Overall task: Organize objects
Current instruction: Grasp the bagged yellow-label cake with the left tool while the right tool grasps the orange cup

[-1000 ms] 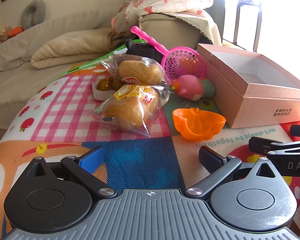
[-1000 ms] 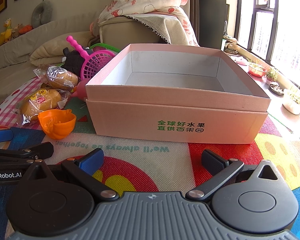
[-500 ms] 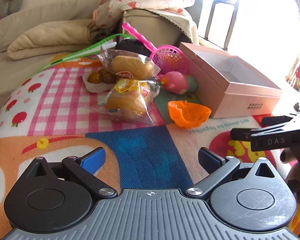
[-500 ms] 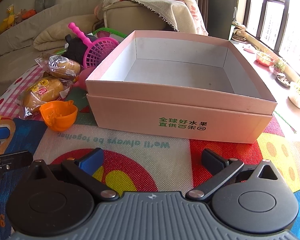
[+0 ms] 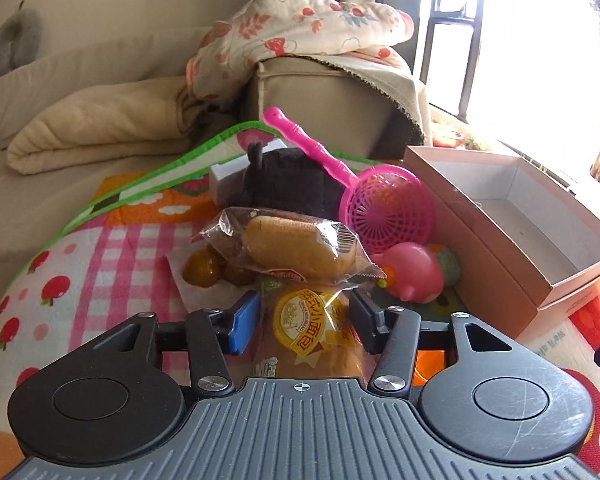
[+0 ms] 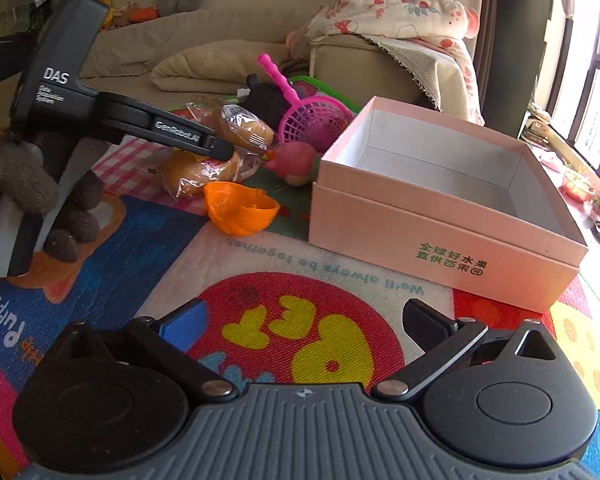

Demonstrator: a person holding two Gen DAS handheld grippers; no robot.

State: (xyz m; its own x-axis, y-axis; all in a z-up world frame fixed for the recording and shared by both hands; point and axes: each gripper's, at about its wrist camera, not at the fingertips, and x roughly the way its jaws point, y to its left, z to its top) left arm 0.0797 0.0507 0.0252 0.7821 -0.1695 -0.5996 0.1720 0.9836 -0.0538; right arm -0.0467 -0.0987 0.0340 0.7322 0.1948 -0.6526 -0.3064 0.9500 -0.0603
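Nearest, left tongs (image 5: 302,322) clamped around clear-wrapped golden bread bun with yellow label (image 5: 314,330), on colourful patterned play mat (image 5: 112,248). Right tongs (image 6: 300,326) spread wide, gripping nothing, low over mat. Just beyond: second wrapped bun (image 5: 292,246), orange plastic cup (image 6: 240,212), pink rubber toy (image 5: 414,272). Farther: pink plastic strainer (image 5: 384,208), open pale-pink cardboard box (image 6: 440,204).
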